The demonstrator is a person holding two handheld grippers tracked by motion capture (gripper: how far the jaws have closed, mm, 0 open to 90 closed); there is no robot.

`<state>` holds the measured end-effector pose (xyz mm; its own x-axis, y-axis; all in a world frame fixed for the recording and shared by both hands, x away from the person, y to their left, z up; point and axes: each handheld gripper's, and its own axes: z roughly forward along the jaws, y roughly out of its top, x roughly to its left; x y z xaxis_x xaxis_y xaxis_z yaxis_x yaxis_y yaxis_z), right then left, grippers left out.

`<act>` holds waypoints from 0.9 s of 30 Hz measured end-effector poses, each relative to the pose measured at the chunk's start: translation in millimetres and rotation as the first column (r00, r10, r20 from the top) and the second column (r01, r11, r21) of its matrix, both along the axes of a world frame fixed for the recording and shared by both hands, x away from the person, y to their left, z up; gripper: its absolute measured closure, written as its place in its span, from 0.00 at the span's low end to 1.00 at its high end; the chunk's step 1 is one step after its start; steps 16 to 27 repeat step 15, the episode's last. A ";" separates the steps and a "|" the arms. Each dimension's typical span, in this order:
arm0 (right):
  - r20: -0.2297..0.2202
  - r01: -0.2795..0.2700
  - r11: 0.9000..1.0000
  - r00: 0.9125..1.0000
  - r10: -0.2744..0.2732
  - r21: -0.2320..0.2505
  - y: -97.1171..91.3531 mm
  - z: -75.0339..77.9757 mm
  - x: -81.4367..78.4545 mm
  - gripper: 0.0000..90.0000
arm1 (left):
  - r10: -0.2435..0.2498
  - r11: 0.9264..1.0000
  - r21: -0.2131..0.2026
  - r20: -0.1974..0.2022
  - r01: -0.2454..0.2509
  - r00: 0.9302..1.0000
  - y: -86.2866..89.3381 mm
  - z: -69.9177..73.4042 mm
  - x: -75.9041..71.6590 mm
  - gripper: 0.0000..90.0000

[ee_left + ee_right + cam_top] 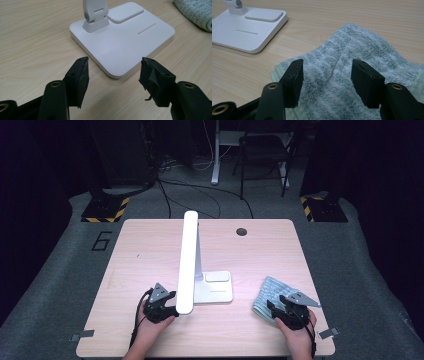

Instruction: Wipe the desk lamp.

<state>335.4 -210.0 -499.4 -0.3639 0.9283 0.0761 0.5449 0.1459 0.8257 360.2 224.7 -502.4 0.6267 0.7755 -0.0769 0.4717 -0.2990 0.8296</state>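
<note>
Right gripper (327,65) jaws apart, hovering over grey-green towel (359,47), nothing clamped. Left gripper (113,65) jaws apart, empty, just short of near corner of white lamp base (122,37). Towel lies on table (150,245) right of lamp base, apart from it.

We are seeing a fluffy, looped-pile cloth towel (352,57) in grey-green, lying on a table (150,250) showing a pale wood-grain finish, smooth and matt. The lamp (122,42) is looking like white plastic, smooth with a soft sheen, one ribbed patch on its base. The gripper jaws are looking matt black plastic.
</note>
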 end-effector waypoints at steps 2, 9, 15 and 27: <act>0.001 0.001 1.000 1.000 -0.001 -0.015 2.8 -2.1 0.3 0.47 | 0.000 1.000 -0.003 -0.008 0.000 1.000 0.7 0.0 0.5 0.45; -0.011 -0.009 1.000 1.000 0.008 -0.030 4.0 -7.9 4.3 0.46 | 0.009 1.000 -0.014 -0.011 -0.010 1.000 2.0 -0.4 0.9 0.44; -0.012 -0.008 1.000 1.000 0.008 -0.026 5.6 -9.0 4.4 0.45 | 0.005 1.000 -0.006 -0.009 -0.005 1.000 2.9 -0.3 2.0 0.44; -0.012 -0.008 1.000 1.000 0.008 -0.026 5.6 -9.0 4.4 0.45 | 0.005 1.000 -0.006 -0.009 -0.005 1.000 2.9 -0.3 2.0 0.44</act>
